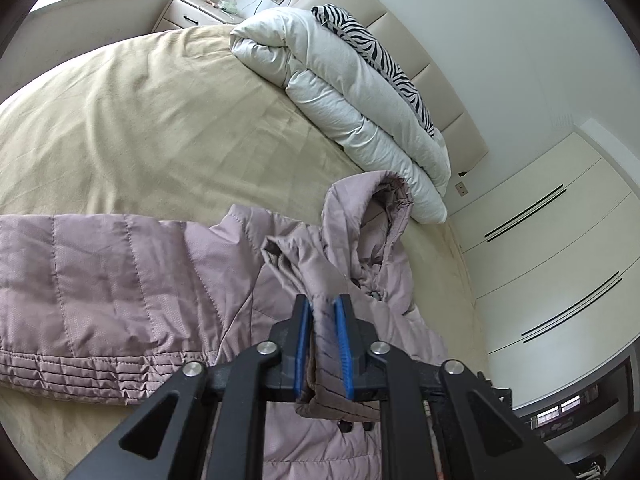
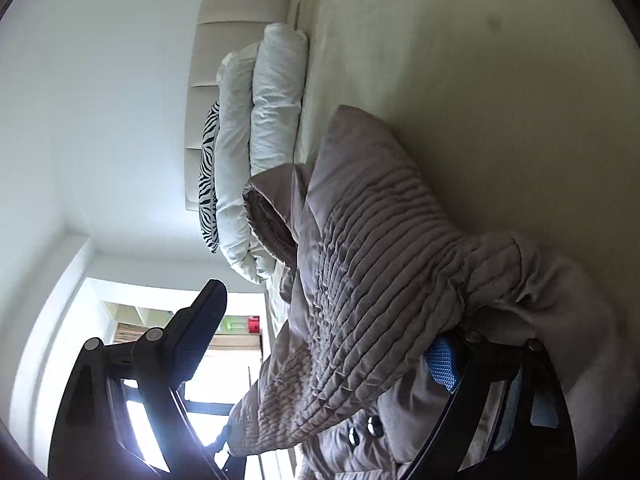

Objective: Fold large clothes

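A mauve quilted hooded jacket (image 1: 120, 280) lies on the bed with its hood (image 1: 372, 216) toward the pillows. My left gripper (image 1: 323, 312) is shut on a fold of the jacket's front edge near the collar. In the right wrist view the jacket (image 2: 360, 280) bunches up between the fingers, its ribbed hem on top. My right gripper (image 2: 324, 332) has its jaws wide apart: the left finger (image 2: 200, 320) stands free in the air, and the right blue pad (image 2: 440, 364) lies under the cloth.
The bed has a tan sheet (image 1: 160, 120). A folded white duvet (image 1: 352, 92) and a zebra-print pillow (image 1: 384, 60) lie at the padded headboard (image 1: 420, 60). A nightstand (image 1: 196, 12) stands beyond the bed. White wardrobe doors (image 1: 560, 260) are at the right.
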Demonstrator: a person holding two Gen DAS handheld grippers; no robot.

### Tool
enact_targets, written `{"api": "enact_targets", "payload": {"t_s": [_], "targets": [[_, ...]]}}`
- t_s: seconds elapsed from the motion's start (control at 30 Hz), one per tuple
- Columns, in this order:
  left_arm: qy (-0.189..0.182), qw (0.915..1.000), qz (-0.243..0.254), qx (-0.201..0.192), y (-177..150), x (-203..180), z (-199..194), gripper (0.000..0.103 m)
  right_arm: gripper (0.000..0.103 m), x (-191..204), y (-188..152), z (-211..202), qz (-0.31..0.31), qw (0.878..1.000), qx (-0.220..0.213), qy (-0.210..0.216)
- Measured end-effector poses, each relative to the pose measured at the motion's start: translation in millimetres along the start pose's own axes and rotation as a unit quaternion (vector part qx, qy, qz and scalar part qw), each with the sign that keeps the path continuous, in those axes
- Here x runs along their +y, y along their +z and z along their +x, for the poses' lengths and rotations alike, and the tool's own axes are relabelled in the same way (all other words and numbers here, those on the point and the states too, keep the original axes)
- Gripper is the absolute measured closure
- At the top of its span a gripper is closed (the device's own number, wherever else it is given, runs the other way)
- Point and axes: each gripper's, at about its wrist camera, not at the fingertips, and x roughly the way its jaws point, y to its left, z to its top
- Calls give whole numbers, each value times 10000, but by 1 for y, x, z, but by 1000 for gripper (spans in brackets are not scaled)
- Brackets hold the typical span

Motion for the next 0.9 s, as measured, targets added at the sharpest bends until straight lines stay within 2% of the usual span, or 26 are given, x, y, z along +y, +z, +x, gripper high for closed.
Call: {"api": "enact_targets", "payload": {"t_s": [0.07,0.17,0.2,0.27,0.33,0.37,0.4,0.43,0.5,0.6,0.67,0.73,0.77,0.83,0.9], "targets": [[155,9999,-11,22,-5,8,11,98,14,4,14,-7,-245,9993,-210,-205],[277,9993,-156,221,-12,24,30,98,14,-20,28,-5,217,9994,-111,-226],[319,9989,-182,286,-16,28,36,100,14,-22,27,0,143,9995,3,-295],[399,9982,-194,413,-26,31,45,98,14,-23,18,-4,-456,9977,169,-474],[452,9970,-172,598,-37,32,56,75,13,-21,10,0,-637,9963,297,-497],[472,9964,-144,684,-43,32,61,56,13,-25,6,-4,-618,9965,325,-467],[485,9961,-87,729,-49,30,65,48,12,-27,6,-5,-596,9968,317,-416],[494,9958,8,777,-54,26,68,46,12,-29,6,-7,-537,9974,321,-358],[597,9940,259,876,-61,16,76,34,12,-35,6,-11,-309,9987,341,-196],[718,9910,563,984,-65,0,86,30,12,-44,1,-29,-157,9993,337,36],[905,9867,736,1135,-67,-5,97,30,12,-43,1,-33,-126,9992,356,95],[959,9862,739,1133,-67,-4,102,37,12,-45,1,-37,-129,9991,387,81],[992,9860,718,1134,-65,-2,104,49,12,-47,1,-37,-134,9991,400,68],[961,9865,681,1135,-61,1,104,62,12,-50,1,-38,-121,9990,415,61],[934,9865,772,1102,-56,0,101,81,12,-54,1,-40,-94,9990,424,108]]}}
